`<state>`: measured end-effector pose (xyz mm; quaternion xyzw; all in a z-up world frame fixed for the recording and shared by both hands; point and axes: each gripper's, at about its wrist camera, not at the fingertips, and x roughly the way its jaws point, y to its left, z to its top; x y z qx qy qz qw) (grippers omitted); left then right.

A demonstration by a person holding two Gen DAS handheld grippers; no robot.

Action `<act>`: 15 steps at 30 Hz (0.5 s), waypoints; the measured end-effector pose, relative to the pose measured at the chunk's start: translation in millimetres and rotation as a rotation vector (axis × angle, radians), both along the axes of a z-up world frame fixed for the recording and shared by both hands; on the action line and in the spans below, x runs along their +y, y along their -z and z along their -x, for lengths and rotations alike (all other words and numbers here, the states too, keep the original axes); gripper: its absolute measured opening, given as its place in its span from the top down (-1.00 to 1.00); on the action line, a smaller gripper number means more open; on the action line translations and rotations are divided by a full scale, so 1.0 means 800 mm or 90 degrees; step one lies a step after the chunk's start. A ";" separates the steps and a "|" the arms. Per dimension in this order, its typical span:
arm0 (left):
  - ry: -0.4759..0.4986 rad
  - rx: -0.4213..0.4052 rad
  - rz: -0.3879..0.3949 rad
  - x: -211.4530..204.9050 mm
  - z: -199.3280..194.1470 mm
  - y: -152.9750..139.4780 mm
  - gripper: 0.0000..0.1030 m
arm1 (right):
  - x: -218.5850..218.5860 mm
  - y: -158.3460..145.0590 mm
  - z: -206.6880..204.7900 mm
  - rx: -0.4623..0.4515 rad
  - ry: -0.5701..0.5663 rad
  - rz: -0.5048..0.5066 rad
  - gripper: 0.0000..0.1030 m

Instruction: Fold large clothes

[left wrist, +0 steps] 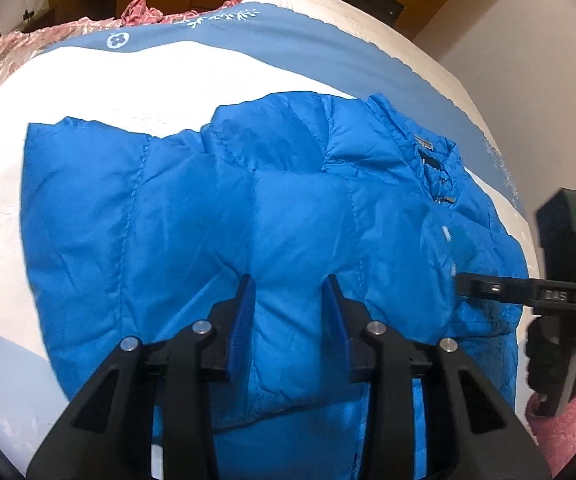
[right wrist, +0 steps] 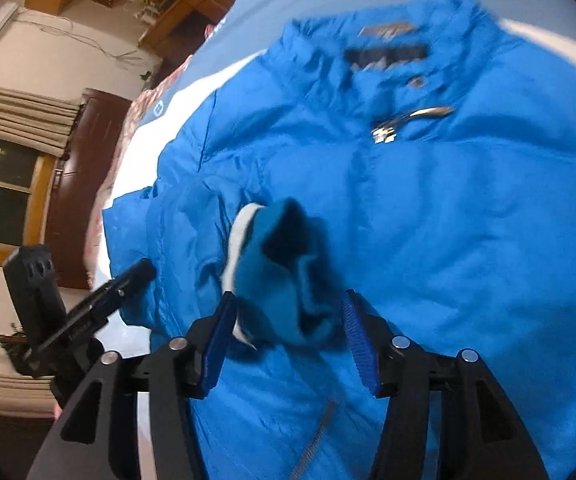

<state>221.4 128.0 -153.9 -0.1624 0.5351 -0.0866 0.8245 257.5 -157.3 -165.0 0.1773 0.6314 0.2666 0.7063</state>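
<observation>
Quilted jacket (left wrist: 216,208) of smooth, faintly glossy cloth (metal zipper pull (right wrist: 427,114)).

Bright indoor light, fisheye edge warp, rt view motion-blurred

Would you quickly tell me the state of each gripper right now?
Left gripper: open, over the blue jacket, holding nothing.
Right gripper: open, knit cuff between its fingers, not gripped.

Bright blue quilted jacket (left wrist: 216,216); white bedsheet (left wrist: 88,80), blue floral border; teal cuff (right wrist: 276,256), white stripe.
</observation>
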 end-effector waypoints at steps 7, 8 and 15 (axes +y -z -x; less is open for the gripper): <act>0.011 -0.036 0.021 -0.007 0.001 -0.039 0.33 | -0.025 -0.043 0.011 -0.078 0.018 -0.004 0.79; 0.015 -0.052 0.023 -0.009 0.002 -0.050 0.32 | -0.036 -0.050 0.012 -0.087 0.029 -0.001 0.79; 0.026 -0.092 0.004 -0.022 -0.008 -0.071 0.32 | -0.171 -0.089 0.043 -0.127 0.156 0.069 0.79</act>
